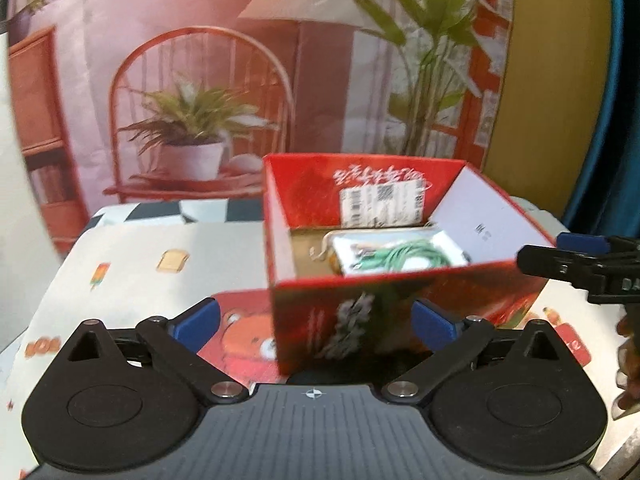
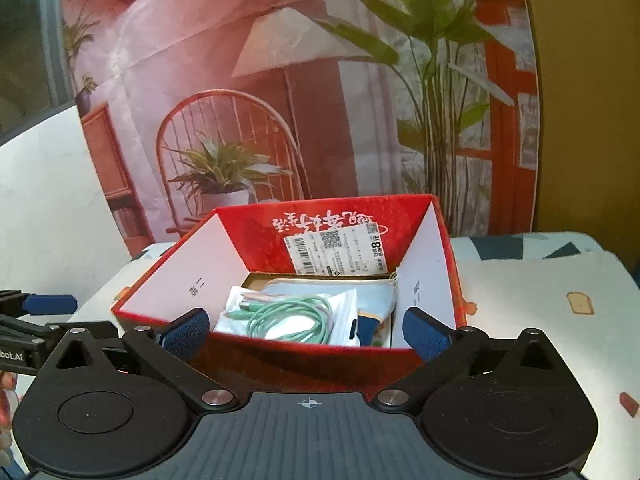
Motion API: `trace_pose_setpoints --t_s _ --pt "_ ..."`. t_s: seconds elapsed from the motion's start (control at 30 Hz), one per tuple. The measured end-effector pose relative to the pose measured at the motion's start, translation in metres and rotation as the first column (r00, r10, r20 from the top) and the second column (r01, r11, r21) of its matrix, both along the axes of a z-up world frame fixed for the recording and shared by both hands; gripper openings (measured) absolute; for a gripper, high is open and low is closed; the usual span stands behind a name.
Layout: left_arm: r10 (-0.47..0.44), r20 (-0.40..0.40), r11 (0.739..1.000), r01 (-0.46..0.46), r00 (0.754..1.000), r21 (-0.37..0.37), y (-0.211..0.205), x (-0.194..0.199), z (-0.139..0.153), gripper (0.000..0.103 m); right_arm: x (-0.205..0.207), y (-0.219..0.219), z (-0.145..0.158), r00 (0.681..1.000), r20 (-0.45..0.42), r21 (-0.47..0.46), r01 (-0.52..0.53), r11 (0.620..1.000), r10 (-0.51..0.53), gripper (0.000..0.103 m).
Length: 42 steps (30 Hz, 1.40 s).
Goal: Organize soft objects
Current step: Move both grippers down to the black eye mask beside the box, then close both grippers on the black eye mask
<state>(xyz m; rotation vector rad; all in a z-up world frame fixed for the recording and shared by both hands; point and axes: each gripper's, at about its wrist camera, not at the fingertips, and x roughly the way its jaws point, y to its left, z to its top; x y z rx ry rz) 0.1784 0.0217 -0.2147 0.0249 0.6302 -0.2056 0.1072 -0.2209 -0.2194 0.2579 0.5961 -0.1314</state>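
- One red box (image 2: 304, 352) stood open on the patterned tablecloth (image 2: 540, 280), and we saw the soft things lying in its bottom: a clear packet (image 2: 280, 322) with a coiled green cable (image 2: 296, 312) on top, and a pale blue folded cloth (image 2: 372, 296) under it toward three o'clock.
- On the box's far inner wall, at twelve o'clock from the packet, we saw a white shipping label (image 2: 336, 252) stuck over white lettering.
- We held the right gripper (image 2: 306, 332) at six o'clock of the box, its blue pads spread wide on either side of the near wall and touching nothing.
- We held the left gripper (image 1: 314, 318) near the box's corner, likewise spread wide, with nothing pinched between its pads.
- From the left camera, the right gripper's tip showed at three o'clock, just beside the box's rim.
- Behind the table hung a printed backdrop (image 1: 200, 80) of a chair, a lamp and plants.
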Motion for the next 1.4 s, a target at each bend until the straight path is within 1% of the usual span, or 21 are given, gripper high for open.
trace_pose_setpoints --t_s 0.1,0.17,0.27,0.37,0.5,0.57,0.67,0.77,0.83,0.97,1.03,1.1,1.2,1.23,1.3,1.4 --pt "0.023 -0.004 1.0 -0.023 1.0 -0.017 0.005 -0.01 -0.008 0.102 -0.01 0.011 -0.004 1.0 0.008 -0.025 -0.02 0.999 0.02 0.103" --pt "0.038 -0.004 0.999 -0.038 0.999 -0.003 0.005 -0.015 -0.014 0.102 -0.017 0.018 -0.01 0.999 0.001 -0.035 -0.033 0.999 0.033 0.103" --pt "0.039 -0.009 0.999 -0.038 0.999 0.015 0.002 -0.02 -0.022 0.102 -0.022 0.027 -0.024 0.998 -0.034 -0.04 -0.052 0.998 0.051 0.103" --pt "0.034 -0.018 0.999 -0.033 0.999 0.008 -0.001 -0.027 -0.029 0.102 -0.028 0.035 -0.038 0.995 -0.073 -0.044 -0.068 0.997 0.064 0.102" --pt "0.031 -0.047 1.0 -0.031 0.998 0.003 -0.002 -0.031 -0.041 0.102 -0.033 0.042 -0.054 0.989 -0.125 -0.03 -0.082 0.996 0.078 0.102" --pt "0.032 -0.064 0.999 -0.032 0.997 0.003 -0.001 -0.031 -0.047 0.102 -0.034 0.046 -0.061 0.985 -0.147 -0.037 -0.093 0.995 0.087 0.102" --pt "0.042 -0.089 0.999 -0.044 0.995 -0.015 0.003 -0.029 -0.053 0.102 -0.034 0.049 -0.068 0.981 -0.172 -0.057 -0.104 0.993 0.093 0.102" --pt "0.055 -0.1 0.997 -0.06 0.993 -0.045 0.008 -0.025 -0.054 0.102 -0.034 0.045 -0.07 0.981 -0.175 -0.038 -0.088 0.995 0.08 0.102" --pt "0.071 -0.108 0.996 -0.077 0.992 -0.051 0.011 -0.018 -0.054 0.101 -0.032 0.039 -0.07 0.983 -0.172 -0.027 -0.077 0.997 0.071 0.102" --pt "0.091 -0.133 0.993 -0.1 0.987 -0.065 0.013 -0.002 -0.055 0.094 -0.025 0.03 -0.072 0.982 -0.181 -0.005 -0.056 0.998 0.054 0.098" --pt "0.091 -0.148 0.992 -0.103 0.985 -0.073 0.012 0.006 -0.056 0.084 -0.02 0.026 -0.075 0.981 -0.189 0.013 -0.049 0.999 0.051 0.096" --pt "0.091 -0.157 0.992 -0.104 0.983 -0.075 0.01 0.012 -0.057 0.077 -0.015 0.023 -0.078 0.979 -0.196 0.037 -0.039 0.999 0.045 0.091" --pt "0.076 -0.168 0.994 -0.088 0.983 -0.065 0.004 0.017 -0.062 0.077 -0.009 0.017 -0.085 0.976 -0.216 0.08 -0.01 0.997 0.028 0.087" --pt "0.074 -0.176 0.995 -0.084 0.982 -0.05 0.003 0.018 -0.064 0.077 -0.007 0.015 -0.089 0.973 -0.23 0.087 0.0 0.996 0.02 0.086" --pt "0.069 -0.191 0.996 -0.08 0.979 -0.048 0.0 0.018 -0.07 0.076 -0.005 0.014 -0.095 0.968 -0.252 0.097 0.012 0.995 0.012 0.084" --pt "0.049 -0.213 0.996 -0.064 0.976 -0.064 0.0 0.016 -0.077 0.069 -0.008 0.014 -0.102 0.967 -0.254 0.114 0.018 0.993 0.012 0.084"
